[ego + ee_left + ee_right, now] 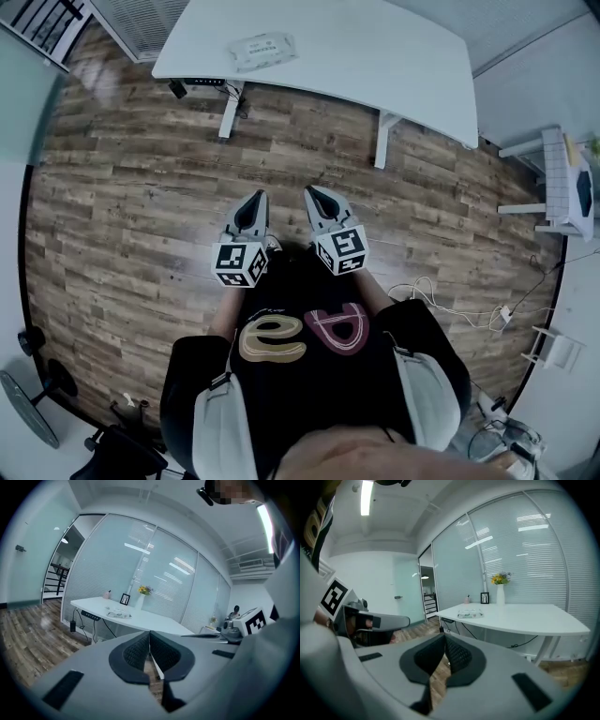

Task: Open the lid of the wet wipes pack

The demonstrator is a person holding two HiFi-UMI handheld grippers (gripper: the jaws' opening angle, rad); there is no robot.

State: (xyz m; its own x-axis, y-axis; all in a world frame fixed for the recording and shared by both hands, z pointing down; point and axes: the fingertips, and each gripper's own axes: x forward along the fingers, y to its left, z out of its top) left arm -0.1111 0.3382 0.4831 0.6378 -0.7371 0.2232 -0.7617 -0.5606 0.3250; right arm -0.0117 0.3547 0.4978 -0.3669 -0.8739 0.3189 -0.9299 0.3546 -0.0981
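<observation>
1. The wet wipes pack (262, 51) lies flat on the far left part of the white table (394, 66). Its lid looks shut, though it shows small.
2. Your left gripper (254, 199) has its jaws pressed together on nothing, over the wood floor (141, 187), well apart from the table.
3. Your right gripper (313, 193), just beside it, is likewise closed and empty.
4. I judge nothing done yet: reaching, steadying the pack and lifting the lid all remain.

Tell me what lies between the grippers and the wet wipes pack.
Head view: from left gripper and right gripper to the wet wipes pack lies only wooden floor, then bare top of the white table.
</observation>
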